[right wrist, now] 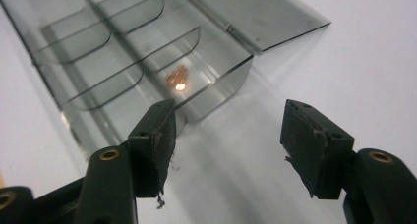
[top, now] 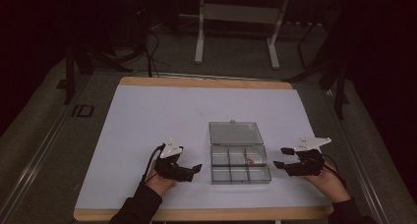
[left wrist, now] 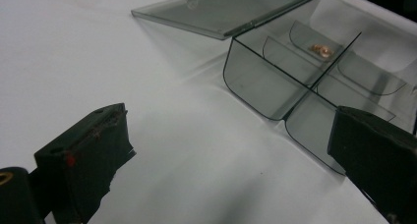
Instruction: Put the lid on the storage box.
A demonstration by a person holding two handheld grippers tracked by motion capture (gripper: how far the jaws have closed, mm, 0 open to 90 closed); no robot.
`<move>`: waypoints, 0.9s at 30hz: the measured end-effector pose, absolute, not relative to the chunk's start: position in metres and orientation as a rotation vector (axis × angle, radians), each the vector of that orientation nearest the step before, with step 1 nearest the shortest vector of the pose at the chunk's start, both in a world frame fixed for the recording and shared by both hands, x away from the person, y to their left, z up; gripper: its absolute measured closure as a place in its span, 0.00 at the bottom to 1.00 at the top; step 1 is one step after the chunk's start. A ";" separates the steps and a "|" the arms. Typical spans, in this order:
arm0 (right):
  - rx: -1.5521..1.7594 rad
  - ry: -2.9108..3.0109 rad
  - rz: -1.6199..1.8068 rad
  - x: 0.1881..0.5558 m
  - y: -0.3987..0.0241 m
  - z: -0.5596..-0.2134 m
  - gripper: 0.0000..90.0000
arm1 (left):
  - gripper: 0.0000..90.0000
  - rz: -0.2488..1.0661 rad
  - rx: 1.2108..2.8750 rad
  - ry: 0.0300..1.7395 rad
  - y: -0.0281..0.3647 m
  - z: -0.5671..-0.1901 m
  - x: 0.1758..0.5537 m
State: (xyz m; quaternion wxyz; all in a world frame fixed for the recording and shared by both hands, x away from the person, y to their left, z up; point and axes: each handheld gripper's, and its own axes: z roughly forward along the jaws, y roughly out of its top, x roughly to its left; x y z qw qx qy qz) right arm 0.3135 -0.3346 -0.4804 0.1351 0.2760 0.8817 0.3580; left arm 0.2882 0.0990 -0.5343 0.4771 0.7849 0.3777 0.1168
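Currently the clear compartment box (top: 240,165) sits on the white bench (top: 147,116) between both claws, lid (top: 235,132) flipped flat open behind it, with a small copper-coloured piece (top: 250,160) in the far right compartment. Left claw (top: 195,169) rests just left of the box, jaws spread wide with nothing between them, its own view looking across bare bench at the box's near corner. Right claw (top: 280,157) sits just right of the box, jaws apart and holding nothing, one jaw near the box's right wall in its own view.
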 end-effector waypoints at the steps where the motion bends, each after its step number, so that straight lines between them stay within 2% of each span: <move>1: 0.808 2.540 1.047 0.314 -0.335 -0.480 0.42 | 0.03 0.281 1.915 0.929 0.097 -0.535 0.289; 5: 0.845 2.479 1.045 0.315 -0.337 -0.481 0.43 | 0.03 0.246 1.910 0.965 0.092 -0.531 0.297; 15: 0.907 2.351 1.018 0.313 -0.344 -0.484 0.44 | 0.03 0.270 1.915 0.973 0.076 -0.515 0.327; 27: 0.883 2.324 1.016 0.308 -0.344 -0.489 0.45 | 0.03 0.181 1.868 0.970 0.060 -0.506 0.361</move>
